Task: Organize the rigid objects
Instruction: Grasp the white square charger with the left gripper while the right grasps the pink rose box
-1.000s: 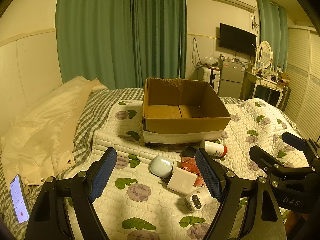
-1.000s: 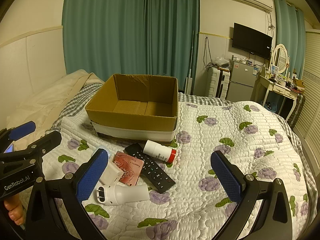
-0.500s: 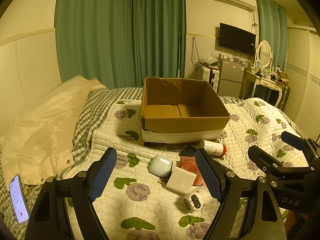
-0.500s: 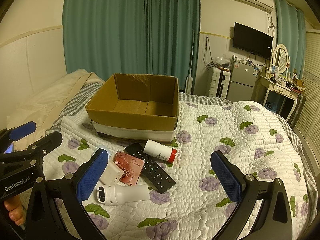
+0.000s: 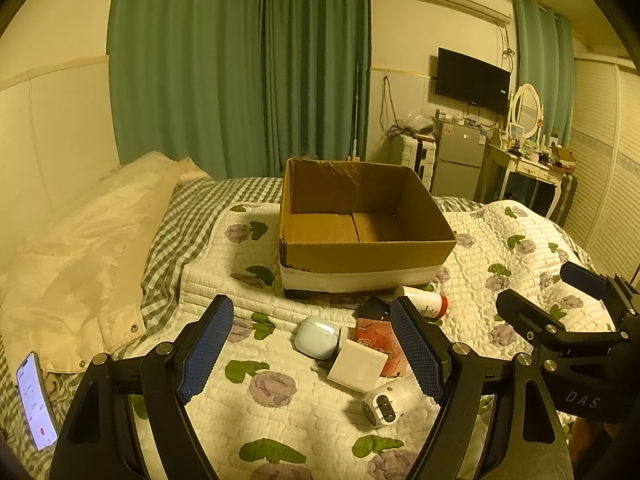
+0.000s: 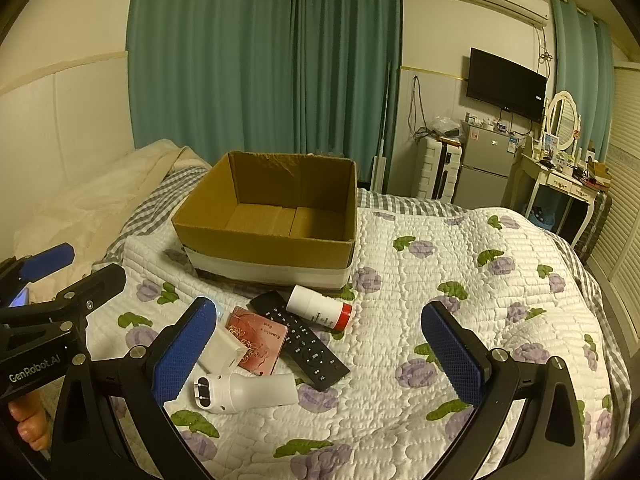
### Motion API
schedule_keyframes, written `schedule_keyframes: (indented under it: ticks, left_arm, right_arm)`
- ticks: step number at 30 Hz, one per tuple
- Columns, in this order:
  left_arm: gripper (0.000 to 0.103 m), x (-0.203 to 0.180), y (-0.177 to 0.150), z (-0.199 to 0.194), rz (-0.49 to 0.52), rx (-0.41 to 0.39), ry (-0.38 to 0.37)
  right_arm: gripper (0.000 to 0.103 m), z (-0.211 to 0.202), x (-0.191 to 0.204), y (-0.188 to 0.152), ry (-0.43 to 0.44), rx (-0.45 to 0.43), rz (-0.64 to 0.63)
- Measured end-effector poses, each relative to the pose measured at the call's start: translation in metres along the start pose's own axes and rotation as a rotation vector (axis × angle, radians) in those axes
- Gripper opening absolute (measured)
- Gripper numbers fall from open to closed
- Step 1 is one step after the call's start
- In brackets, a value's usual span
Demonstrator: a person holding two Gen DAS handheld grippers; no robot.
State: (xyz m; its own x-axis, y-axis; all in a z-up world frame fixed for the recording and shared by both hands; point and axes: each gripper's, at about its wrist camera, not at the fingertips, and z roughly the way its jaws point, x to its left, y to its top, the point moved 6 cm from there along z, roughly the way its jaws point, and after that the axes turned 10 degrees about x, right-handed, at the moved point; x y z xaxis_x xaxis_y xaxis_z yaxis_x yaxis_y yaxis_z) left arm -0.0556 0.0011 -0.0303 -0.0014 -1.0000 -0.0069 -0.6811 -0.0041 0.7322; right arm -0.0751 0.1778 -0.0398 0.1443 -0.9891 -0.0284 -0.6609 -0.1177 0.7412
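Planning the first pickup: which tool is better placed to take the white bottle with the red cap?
Right, probably. The right tool is open, with the bottle between its fingers; in the left view a finger partly hides it.

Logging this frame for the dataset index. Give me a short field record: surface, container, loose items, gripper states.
surface: quilted floral bedspread
container: cardboard box, open, nothing visible inside
loose items: remote, white bottle with red cap, red booklet, white square box, pale blue case, white handheld device
item location: clustered on the bedspread in front of the box
left gripper: open, holding nothing
right gripper: open, holding nothing
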Motion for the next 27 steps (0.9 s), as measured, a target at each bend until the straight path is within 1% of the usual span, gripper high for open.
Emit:
schedule_keyframes:
  ticks: [5, 9, 11, 14, 18, 22, 24, 27]
  left_arm:
    - [0.084, -0.005, 0.005, 0.018, 0.012, 0.053, -0.018]
    - [0.084, -0.014, -0.003, 0.049, 0.024, 0.142, -0.030]
    - [0.084, -0.018, -0.009, 0.066, 0.040, 0.183, -0.030]
    - [0.084, -0.022, -0.022, 0.091, 0.041, 0.247, -0.032]
    - [0.084, -0.026, -0.040, 0.122, 0.046, 0.335, -0.053]
    - [0.081, -0.032, -0.049, 0.139, 0.068, 0.378, -0.084]
    - [0.081, -0.036, -0.051, 0.141, 0.075, 0.378, -0.124]
    - [0.080, -0.042, -0.058, 0.149, 0.114, 0.422, -0.124]
  right_arm:
    - [0.103, 0.004, -0.008, 0.012, 0.009, 0.014, -0.017]
    - [0.103, 0.023, -0.019, 0.022, 0.012, 0.058, -0.068]
    - [0.103, 0.036, -0.025, 0.024, 0.028, 0.084, -0.075]
    - [0.103, 0.057, -0.035, 0.021, 0.077, 0.143, -0.039]
    - [0.103, 0.081, -0.041, 0.008, 0.098, 0.197, -0.016]
    - [0.103, 0.097, -0.042, -0.004, 0.115, 0.252, -0.010]
    - [0.103, 0.100, -0.041, -0.005, 0.118, 0.262, -0.010]
    - [0.103, 0.102, -0.037, -0.006, 0.114, 0.266, -0.020]
